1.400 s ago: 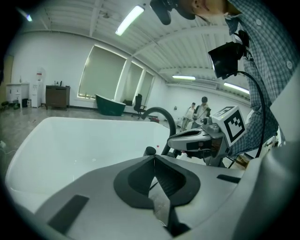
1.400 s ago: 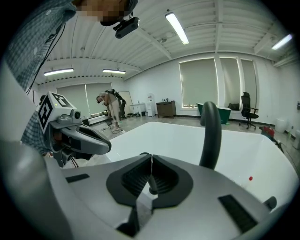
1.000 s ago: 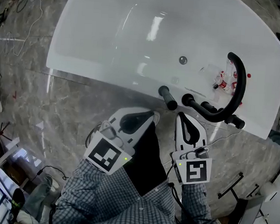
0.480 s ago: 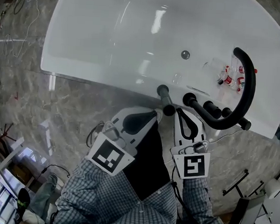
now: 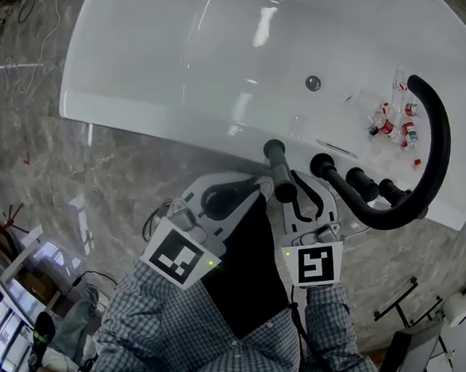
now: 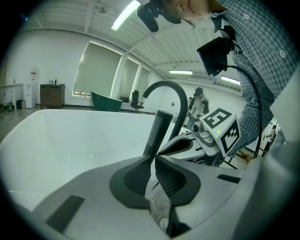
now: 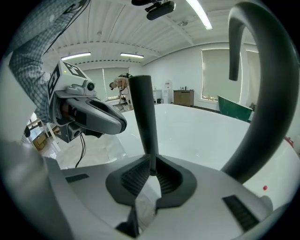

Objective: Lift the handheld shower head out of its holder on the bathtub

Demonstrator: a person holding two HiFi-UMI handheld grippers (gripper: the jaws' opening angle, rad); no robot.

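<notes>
The black handheld shower head [image 5: 277,168] stands as a slim stick in its holder on the near rim of the white bathtub [image 5: 144,95]. My left gripper [image 5: 258,189] sits just left of the stick's lower end, my right gripper [image 5: 303,186] just right of it. In the left gripper view the jaws [image 6: 153,159] are shut on nothing, and the stick [image 6: 158,131] rises beyond their tips. The right gripper view shows its jaws [image 7: 152,171] shut too, with the stick [image 7: 146,122] upright right behind the tips and the left gripper [image 7: 123,125] at the left.
A black arched spout [image 5: 438,156] and black knobs [image 5: 324,164] stand on the rim to the right of the shower head. Small bottles [image 5: 392,125] lie inside the tub near the overflow cap [image 5: 312,83]. Marble floor surrounds the tub; cables [image 5: 23,7] lie far left.
Both grippers have come down and forward toward the tub rim and now flank the shower head closely. The right one has rolled a little. Both stay shut.
</notes>
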